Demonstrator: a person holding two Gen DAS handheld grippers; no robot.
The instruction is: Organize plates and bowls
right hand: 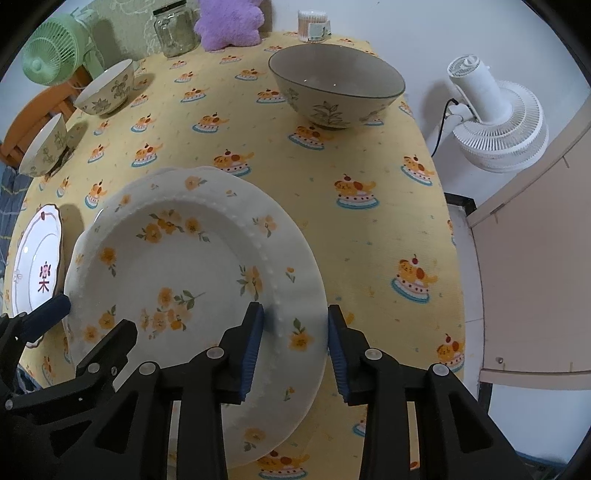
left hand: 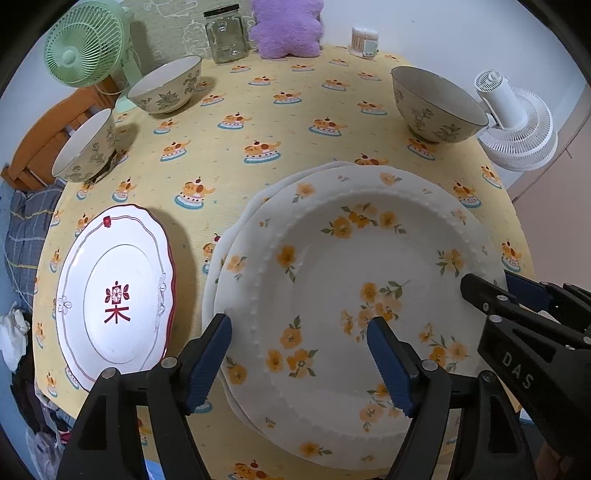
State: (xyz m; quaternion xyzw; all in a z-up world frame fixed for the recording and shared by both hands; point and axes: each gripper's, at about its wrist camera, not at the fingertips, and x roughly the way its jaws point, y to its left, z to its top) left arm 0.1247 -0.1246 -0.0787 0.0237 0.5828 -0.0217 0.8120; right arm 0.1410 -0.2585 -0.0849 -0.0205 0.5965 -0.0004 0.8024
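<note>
A white plate with orange flowers (left hand: 332, 280) lies on top of another white plate, on the yellow tablecloth (left hand: 258, 122). My left gripper (left hand: 299, 350) is open, its jaws astride the plate's left rim. My right gripper (right hand: 295, 339) is open, its jaws astride the plate's (right hand: 177, 266) right rim. A red-rimmed plate stack (left hand: 114, 295) lies to the left. Three floral bowls stand further back: two at the left (left hand: 88, 147) (left hand: 166, 85) and one at the right (left hand: 436, 107) (right hand: 336, 85).
A green fan (left hand: 85, 48), a glass jar (left hand: 225, 33), a purple plush (left hand: 284, 29) and a swab box (left hand: 365, 40) stand along the table's far edge. A white fan (right hand: 495, 118) stands beyond the right edge. A beige panel (right hand: 535, 258) is at the right.
</note>
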